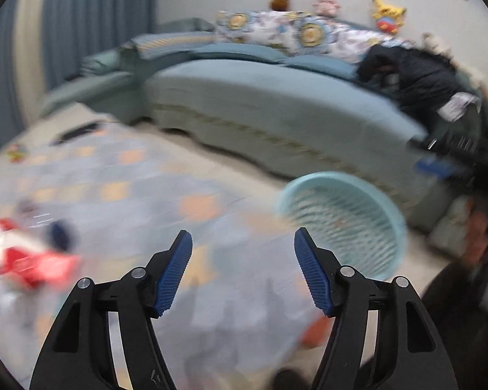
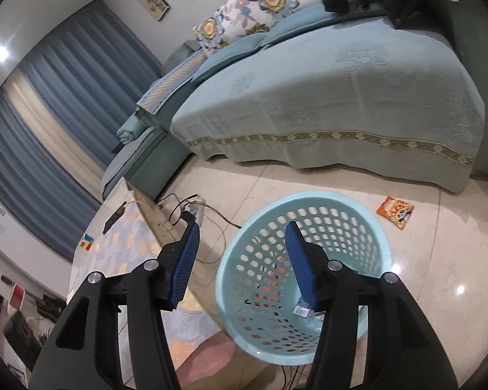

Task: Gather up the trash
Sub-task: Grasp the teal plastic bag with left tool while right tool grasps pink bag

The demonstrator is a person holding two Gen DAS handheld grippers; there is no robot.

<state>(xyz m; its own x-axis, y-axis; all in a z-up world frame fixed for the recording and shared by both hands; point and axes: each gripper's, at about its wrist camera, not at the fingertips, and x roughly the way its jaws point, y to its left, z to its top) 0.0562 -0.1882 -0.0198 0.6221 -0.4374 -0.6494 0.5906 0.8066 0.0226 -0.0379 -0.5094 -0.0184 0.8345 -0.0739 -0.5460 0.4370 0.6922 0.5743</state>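
Observation:
A light blue perforated basket [image 2: 309, 214] stands on the tiled floor in front of the bed; a small wrapper lies in its bottom [image 2: 302, 310]. My right gripper [image 2: 242, 230] is open and empty, just above the basket's near left rim. An orange snack packet [image 2: 395, 212] lies on the floor to the right of the basket. In the blurred left wrist view, my left gripper [image 1: 243, 239] is open and empty above a patterned surface, with the basket [image 1: 341, 224] to its right and red-and-white trash [image 1: 29, 260] at far left.
A teal-covered bed [image 2: 325, 97] with flowered pillows fills the back. Cables and a power strip [image 2: 192, 209] lie on the floor left of the basket. A patterned table top [image 2: 120, 250] holds a dark remote and a small colourful card. Blue curtains hang at left.

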